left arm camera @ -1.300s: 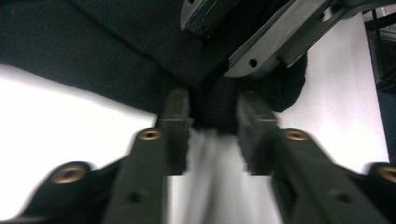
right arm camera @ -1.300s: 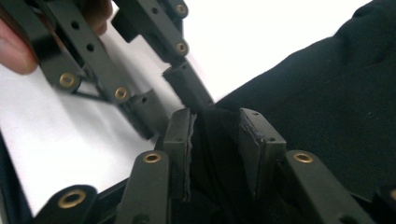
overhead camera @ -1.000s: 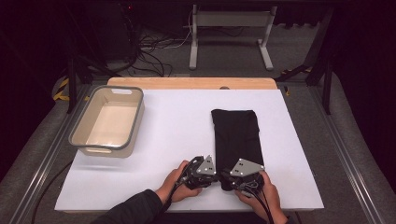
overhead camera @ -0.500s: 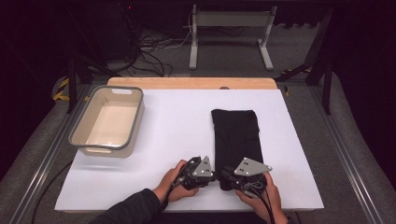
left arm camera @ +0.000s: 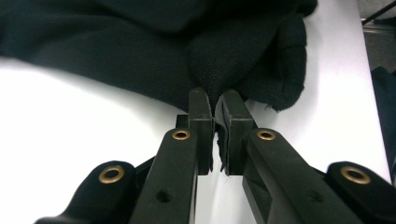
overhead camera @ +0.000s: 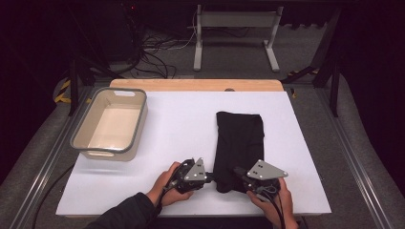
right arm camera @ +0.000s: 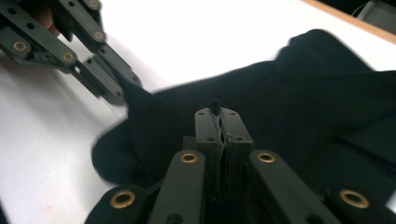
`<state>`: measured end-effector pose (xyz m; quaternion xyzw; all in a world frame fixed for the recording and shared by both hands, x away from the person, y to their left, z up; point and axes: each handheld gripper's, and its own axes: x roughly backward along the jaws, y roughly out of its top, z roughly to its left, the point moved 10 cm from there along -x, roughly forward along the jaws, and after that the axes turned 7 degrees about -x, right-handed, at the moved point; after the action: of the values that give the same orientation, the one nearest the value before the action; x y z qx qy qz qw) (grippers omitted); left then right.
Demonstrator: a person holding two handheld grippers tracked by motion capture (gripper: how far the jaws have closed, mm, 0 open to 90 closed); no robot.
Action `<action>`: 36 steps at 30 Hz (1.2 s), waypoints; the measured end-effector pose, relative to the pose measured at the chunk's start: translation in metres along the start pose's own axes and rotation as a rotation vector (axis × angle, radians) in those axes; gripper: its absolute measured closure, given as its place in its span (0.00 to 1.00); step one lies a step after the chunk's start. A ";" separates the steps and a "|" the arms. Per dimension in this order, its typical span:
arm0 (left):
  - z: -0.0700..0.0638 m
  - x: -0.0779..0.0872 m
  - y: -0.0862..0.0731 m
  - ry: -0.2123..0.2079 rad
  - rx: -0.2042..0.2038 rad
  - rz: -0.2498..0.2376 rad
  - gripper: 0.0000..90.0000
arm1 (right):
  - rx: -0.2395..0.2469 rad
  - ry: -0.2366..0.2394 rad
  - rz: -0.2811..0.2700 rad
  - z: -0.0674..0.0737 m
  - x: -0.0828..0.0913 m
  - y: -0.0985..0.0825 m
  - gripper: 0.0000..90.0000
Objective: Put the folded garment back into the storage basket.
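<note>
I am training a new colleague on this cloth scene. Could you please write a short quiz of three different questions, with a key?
1. True or false: the left gripper pinches the black cloth.
2. Which end of the cloth do both grippers hold: A near, B far, C middle?
3. What stands on the table to the left of the cloth?

Key: 1 true, its jaws are closed on the fabric, as are those of the right gripper. 2 A. 3 A bin, with nothing in it.
</note>
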<state>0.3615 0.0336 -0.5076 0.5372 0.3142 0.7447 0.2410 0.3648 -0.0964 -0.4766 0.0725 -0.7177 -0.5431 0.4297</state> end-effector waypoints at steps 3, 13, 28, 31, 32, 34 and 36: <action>0.003 0.008 -0.005 0.013 0.008 -0.002 0.95 | -0.024 0.008 -0.029 -0.001 0.014 0.003 0.98; 0.003 0.027 -0.022 0.034 0.032 0.015 0.95 | -0.031 -0.019 -0.013 0.007 0.045 -0.022 0.97; -0.032 0.032 -0.041 -0.020 -0.018 0.063 0.95 | -0.085 -0.017 -0.027 -0.001 0.042 -0.024 0.59; -0.035 0.031 -0.042 -0.019 -0.025 0.068 0.95 | -0.088 -0.037 -0.018 -0.011 0.031 -0.024 0.61; -0.036 0.031 -0.042 -0.016 -0.028 0.072 0.95 | -0.102 -0.058 -0.006 -0.026 0.018 -0.022 0.61; -0.036 0.031 -0.043 -0.009 -0.029 0.075 0.95 | -0.116 -0.084 0.008 -0.041 0.005 -0.021 0.61; -0.035 0.030 -0.043 -0.012 -0.027 0.076 0.95 | -0.141 -0.113 0.019 -0.060 -0.011 -0.018 0.58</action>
<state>0.3194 0.0766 -0.5270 0.5499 0.2820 0.7544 0.2214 0.4064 -0.1403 -0.4955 0.0045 -0.7016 -0.5912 0.3977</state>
